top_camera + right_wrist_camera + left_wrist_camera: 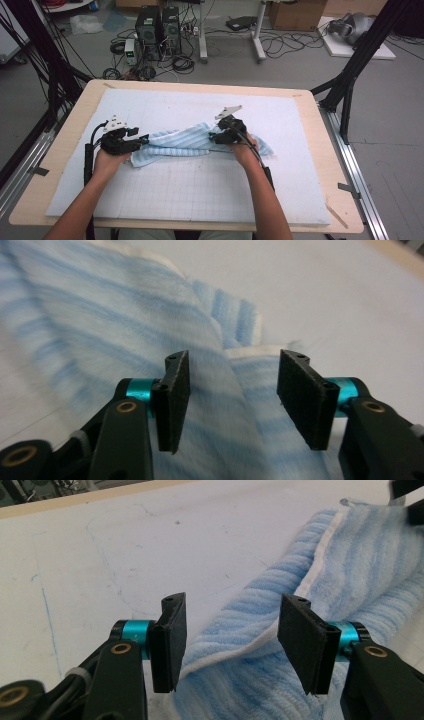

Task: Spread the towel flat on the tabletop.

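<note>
A light blue striped towel lies bunched in a long strip across the middle of the white mat. My left gripper is at the towel's left end. In the left gripper view its jaws stand open, with the towel's white-hemmed edge lying under and between them, and the pads do not press it. My right gripper is over the towel's right part. In the right gripper view it is open too, with a fold of towel beneath the gap.
The mat covers a wooden table. Black frame posts stand at the table's left and right. On the floor beyond are computer towers, cables and a table leg.
</note>
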Available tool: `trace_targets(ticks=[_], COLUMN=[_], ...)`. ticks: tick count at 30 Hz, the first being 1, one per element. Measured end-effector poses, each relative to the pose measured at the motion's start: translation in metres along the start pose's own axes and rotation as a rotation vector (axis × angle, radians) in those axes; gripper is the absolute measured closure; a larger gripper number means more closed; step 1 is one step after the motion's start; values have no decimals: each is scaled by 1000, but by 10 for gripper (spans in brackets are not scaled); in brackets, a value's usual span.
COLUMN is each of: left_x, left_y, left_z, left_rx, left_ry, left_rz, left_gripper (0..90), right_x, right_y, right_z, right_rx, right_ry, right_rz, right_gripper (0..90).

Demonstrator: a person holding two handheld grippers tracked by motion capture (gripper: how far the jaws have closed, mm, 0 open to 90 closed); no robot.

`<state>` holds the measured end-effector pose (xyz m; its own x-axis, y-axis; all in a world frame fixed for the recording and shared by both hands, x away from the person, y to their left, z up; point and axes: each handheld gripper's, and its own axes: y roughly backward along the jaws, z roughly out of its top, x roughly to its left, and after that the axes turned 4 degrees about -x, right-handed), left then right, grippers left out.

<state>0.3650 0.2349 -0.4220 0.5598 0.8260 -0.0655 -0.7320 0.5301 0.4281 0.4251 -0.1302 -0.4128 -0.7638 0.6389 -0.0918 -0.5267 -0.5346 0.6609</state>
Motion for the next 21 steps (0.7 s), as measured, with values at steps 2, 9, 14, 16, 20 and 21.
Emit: trace_targets(ticks=[2,9,14,16,20,21], left_x=[0,1,-10,-15,-28,-31], left_y=[0,1,-3,-5,-13,-16], left_z=[-1,-2,-1,0,1,1], left_rx=[0,-20,-17,-14,0,4], left_ry=[4,12,-12,-21,-42,-48], left_rz=[3,-30,-63,-82,-121,-129], left_gripper=[456,479,482,483,479,478], right_x=[1,-8,-29,-37,-52,-55], right_y=[-20,-12,-1,0,-5,-4], right_z=[2,7,4,2,-7,-8], right_rx=[77,17,-57,-70,6,15], right_ry=[-2,-31,-130,-152,-186,-198], right_rz=[9,-12,-161,-229,-351,-380], right_gripper=[459,832,825,823,822,822])
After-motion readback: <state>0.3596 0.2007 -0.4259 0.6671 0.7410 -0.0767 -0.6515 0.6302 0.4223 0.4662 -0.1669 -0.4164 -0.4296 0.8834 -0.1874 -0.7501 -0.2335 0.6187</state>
